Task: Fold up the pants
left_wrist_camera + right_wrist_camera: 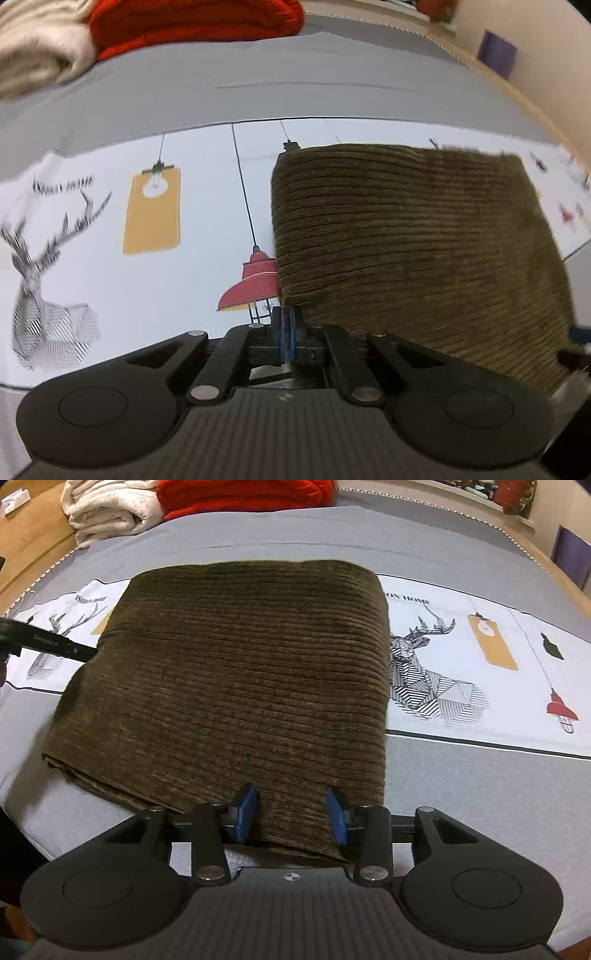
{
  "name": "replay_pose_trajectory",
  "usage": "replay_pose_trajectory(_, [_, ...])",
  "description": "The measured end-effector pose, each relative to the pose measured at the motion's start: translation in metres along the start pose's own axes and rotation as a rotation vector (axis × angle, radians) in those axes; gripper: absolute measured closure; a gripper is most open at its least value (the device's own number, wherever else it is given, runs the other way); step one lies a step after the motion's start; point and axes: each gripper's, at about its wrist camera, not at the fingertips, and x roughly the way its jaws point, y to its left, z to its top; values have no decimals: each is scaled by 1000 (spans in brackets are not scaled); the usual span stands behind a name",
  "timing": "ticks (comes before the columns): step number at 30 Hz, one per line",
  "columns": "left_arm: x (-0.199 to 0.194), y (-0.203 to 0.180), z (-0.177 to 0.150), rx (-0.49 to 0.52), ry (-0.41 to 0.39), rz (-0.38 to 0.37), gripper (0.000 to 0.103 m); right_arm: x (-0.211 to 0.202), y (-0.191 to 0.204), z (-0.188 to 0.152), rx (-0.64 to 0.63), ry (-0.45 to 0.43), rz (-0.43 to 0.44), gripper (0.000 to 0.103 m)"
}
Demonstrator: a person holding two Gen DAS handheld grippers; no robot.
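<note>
**Last fold down, tools coming off the corduroy**

Nearest the right tool [291,814], its two blue pads [245,812] are standing apart with nothing clamped between them; the near hem of the brown corduroy pants [236,672] is lying just under and ahead of the gap, so this tool is released and hovering at the edge of the cloth. The pants are sitting as a thick, squarish bundle straight ahead of that tool, layered edges showing at its near-left corner, resting on the printed cloth [480,657] that is covering the bed [480,794].

The left tool [286,332] is showing its blue pads pressed together. Its tips are sitting right at the bundle's near-left corner, but whether they are pinching fabric is something I cannot tell from this angle; the pants [406,240] are lying ahead and to the right of it. In the right wrist view, a black finger of that left tool [48,644] is reaching in at the bundle's far-left side.

Judging by the compact shape, folding is looking nearly finished, and the step in hand is likely the settling of the last fold. The next move is probably calling for clearing both tools without dragging the top layer, or pressing the bundle flat.

Farther ahead, a deer print [424,672] and lamp drawings are lying to the right of the pants, and beyond them a folded cream blanket [107,513] and a red knit [243,494] are sitting at the far edge of the bed.
</note>
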Motion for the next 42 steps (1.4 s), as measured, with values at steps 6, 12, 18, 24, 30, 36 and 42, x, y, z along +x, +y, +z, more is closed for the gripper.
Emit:
replay_pose_trajectory(6, [-2, 4, 2, -67, 7, -9, 101, -2, 1, -1, 2, -7, 1, 61])
replay_pose_trajectory(12, [-28, 16, 16, -175, -125, -27, 100, -28, -2, 9, 64, -140, 11, 61])
replay_pose_trajectory(18, [-42, 4, 31, -201, -222, -84, 100, -44, -12, 47, 166, -326, -31, 59])
replay_pose_trajectory(24, [-27, -12, 44, -184, -205, -92, 100, -3, -18, 97, 190, -315, -115, 59])
replay_pose_trajectory(30, [12, -14, 45, -138, -113, -1, 100, 58, -33, 125, 234, -219, -168, 59])
replay_pose_trajectory(36, [41, -12, 48, -94, -93, 48, 100, 104, -41, 138, 268, -147, -174, 59])
replay_pose_trajectory(42, [44, 3, 52, -161, -76, 11, 100, 99, -48, 145, 295, -111, -137, 58])
